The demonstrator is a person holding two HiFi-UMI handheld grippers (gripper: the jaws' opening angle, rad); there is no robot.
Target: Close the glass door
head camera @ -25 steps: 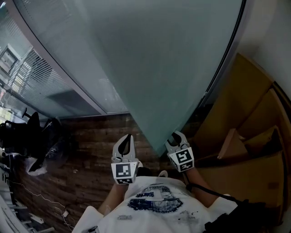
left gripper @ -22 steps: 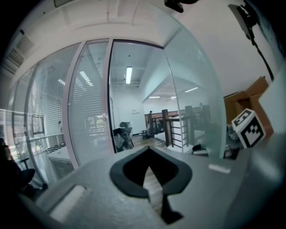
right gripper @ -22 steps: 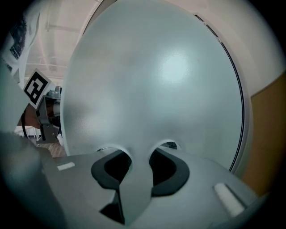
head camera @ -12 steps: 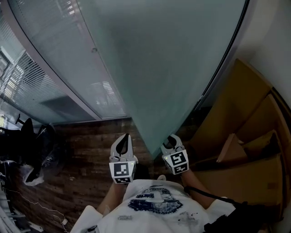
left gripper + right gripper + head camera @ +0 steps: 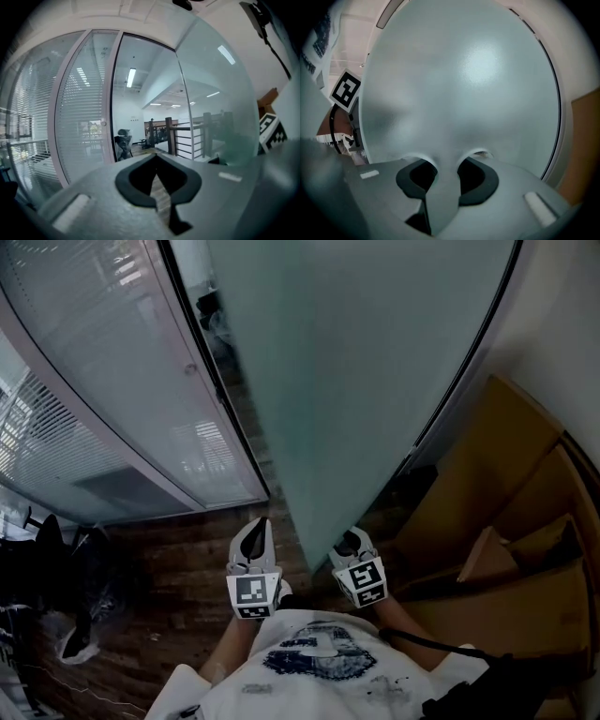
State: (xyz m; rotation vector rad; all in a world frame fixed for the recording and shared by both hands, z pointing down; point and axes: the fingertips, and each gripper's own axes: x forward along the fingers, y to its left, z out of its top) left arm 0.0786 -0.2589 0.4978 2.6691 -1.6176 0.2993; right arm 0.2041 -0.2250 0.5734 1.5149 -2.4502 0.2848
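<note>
Frosted glass door (image 5: 375,381) standing ajar over the wood floor (image 5: 169,615), its free lower corner between the two grippers in the head view.

Left of that corner: the left gripper (image 5: 255,531), on the open side of the pane and apart from it. Fingers (image 5: 93,197) closed tip to tip, with only a thin slit behind the tips and a strip of floor showing through it. Straight ahead of those tips in the left gripper view: the open doorway, bounded at left by the dark door frame (image 5: 112,93) and a glass partition (image 5: 70,108) with blinds. A dark railing (image 5: 187,136) well beyond, and the door's free edge rising at right.

Right of the corner: the right gripper (image 5: 351,542), low down at the door's face and aimed flat at the frosted pane, the pane filling nearly all of the right gripper view. Fingers (image 5: 506,187) here moderately apart, just now narrowing a little, clamped on nothing. Only the pane's surface showing through the gap between them. Tips right up at the glass and seemingly touching it, though contact not certain. Door's free edge off to the left of these fingers, near the left border of that view.

Cardboard boxes (image 5: 506,531) along the right, near the wall behind the door. Pale printed shirt (image 5: 319,652) at the bottom of the head view.
</note>
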